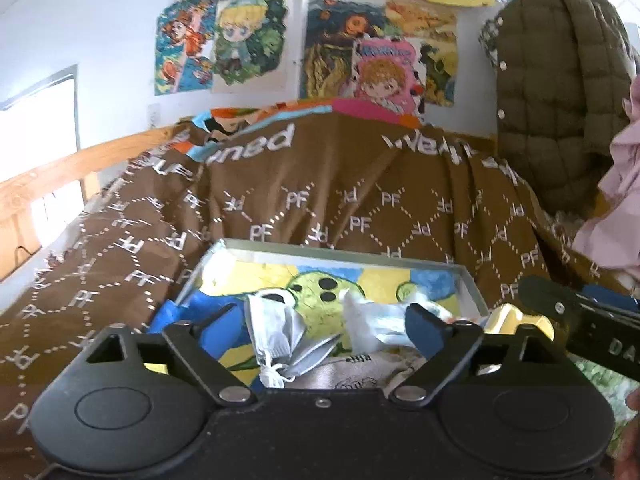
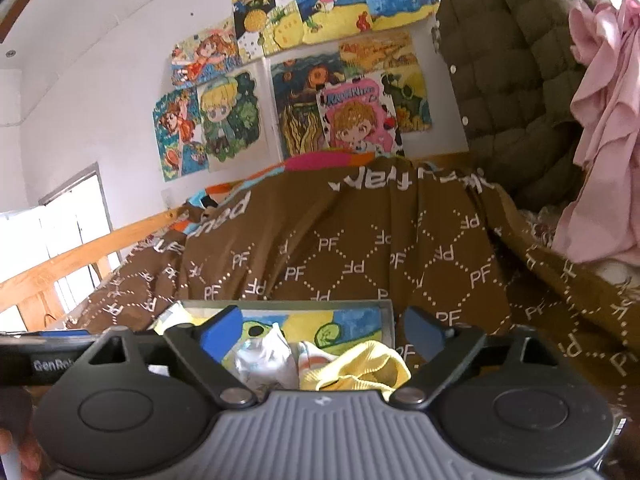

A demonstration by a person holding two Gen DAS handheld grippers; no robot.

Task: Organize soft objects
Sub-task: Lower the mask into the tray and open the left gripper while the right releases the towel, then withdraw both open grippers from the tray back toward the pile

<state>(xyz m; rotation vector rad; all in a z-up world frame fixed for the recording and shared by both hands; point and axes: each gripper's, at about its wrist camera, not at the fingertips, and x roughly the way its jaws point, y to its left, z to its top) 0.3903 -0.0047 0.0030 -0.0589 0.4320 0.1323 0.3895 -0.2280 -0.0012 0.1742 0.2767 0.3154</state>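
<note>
My left gripper (image 1: 320, 322) and right gripper (image 2: 322, 330) both gape empty above the box (image 1: 468, 280) on the brown blanket (image 1: 320, 184). A white mask (image 1: 276, 332) hangs lengthwise downward; only the right view shows the yellow cloth (image 2: 360, 368).

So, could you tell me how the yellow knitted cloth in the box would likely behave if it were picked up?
The yellow knitted cloth lies bunched in soft folds, so it would probably droop limply rather than hold shape. It looks light. Its ribbed knit should grip well, though it may drag the white crumpled bag beside it.
</note>
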